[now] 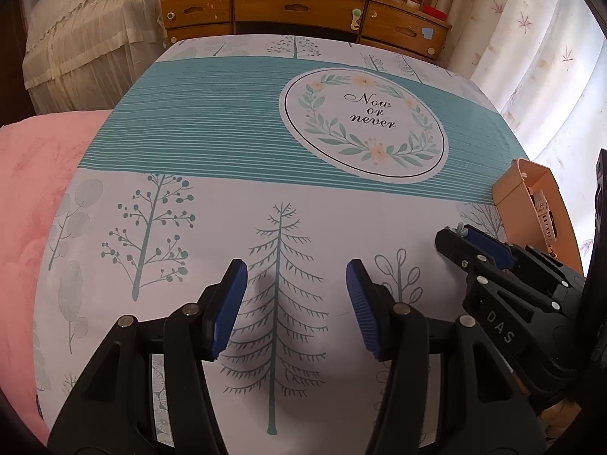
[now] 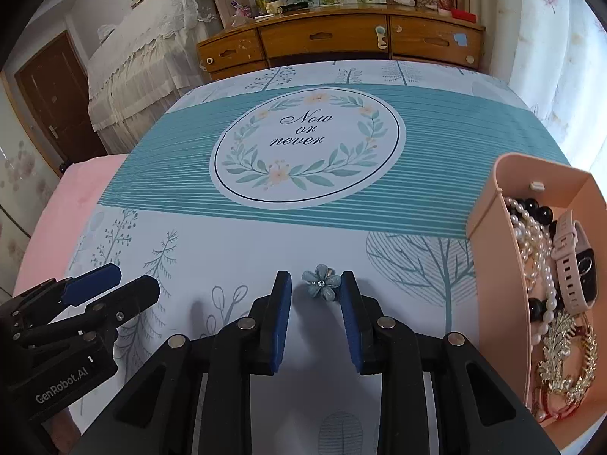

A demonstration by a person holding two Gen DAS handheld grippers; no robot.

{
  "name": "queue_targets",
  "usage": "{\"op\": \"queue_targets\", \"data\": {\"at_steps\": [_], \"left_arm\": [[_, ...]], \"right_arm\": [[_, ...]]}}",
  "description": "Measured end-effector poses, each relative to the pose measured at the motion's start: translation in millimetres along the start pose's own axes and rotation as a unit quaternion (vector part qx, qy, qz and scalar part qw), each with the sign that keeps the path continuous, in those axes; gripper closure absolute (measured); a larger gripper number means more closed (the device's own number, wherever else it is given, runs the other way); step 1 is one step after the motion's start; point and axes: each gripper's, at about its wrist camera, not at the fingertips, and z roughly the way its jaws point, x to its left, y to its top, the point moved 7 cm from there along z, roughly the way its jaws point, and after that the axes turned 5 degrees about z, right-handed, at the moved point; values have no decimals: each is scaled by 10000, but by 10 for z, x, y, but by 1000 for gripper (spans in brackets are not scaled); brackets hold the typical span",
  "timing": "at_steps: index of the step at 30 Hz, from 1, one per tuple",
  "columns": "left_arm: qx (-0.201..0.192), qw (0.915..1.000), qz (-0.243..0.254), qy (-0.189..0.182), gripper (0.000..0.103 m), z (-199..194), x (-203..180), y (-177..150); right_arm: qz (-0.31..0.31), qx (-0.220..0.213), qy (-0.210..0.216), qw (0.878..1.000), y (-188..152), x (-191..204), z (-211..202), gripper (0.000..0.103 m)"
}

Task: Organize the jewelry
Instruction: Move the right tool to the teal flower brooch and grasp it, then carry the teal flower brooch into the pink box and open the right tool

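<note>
A small blue flower clip lies on the patterned tablecloth, just ahead of and between my right gripper's open blue pads. The pads stand either side of it without touching. A pink box at the right holds pearl strands, a pink watch, black beads and a gold brooch. My left gripper is open and empty over the cloth. The right gripper shows at the right in the left wrist view, with the pink box behind it.
A wooden dresser with clutter on top stands beyond the table's far edge. A pink cushion lies left of the table. Lace-covered furniture is at the back left, curtains at the right.
</note>
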Motion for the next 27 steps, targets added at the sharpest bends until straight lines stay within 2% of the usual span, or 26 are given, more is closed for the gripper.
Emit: {"op": "queue_targets", "data": {"at_steps": [2,11,16,22,23,27], "left_arm": [[17,10000,14,-18,52,10,-24,-13],[-45,9997,220,-85,51,-106,-202,-49],[-102,9990,382,-185,51,-245,-361,-83],[-202,9973,593,-384,51,-416,-648,-141],[-228,9967,643,-450,50,-450,-718,-154],[-332,9942,796,-637,35,-561,-945,-196]], "right_arm": [[-100,-57,-116,9999,-3,10,-1,82],[54,-51,40,10000,-47,-51,-103,83],[120,-153,209,9996,-128,-68,-368,83],[130,-396,271,9988,-280,-197,-876,83],[152,-452,245,9986,-302,-237,-958,83],[422,-668,161,9967,-378,-514,-1298,83]]}}
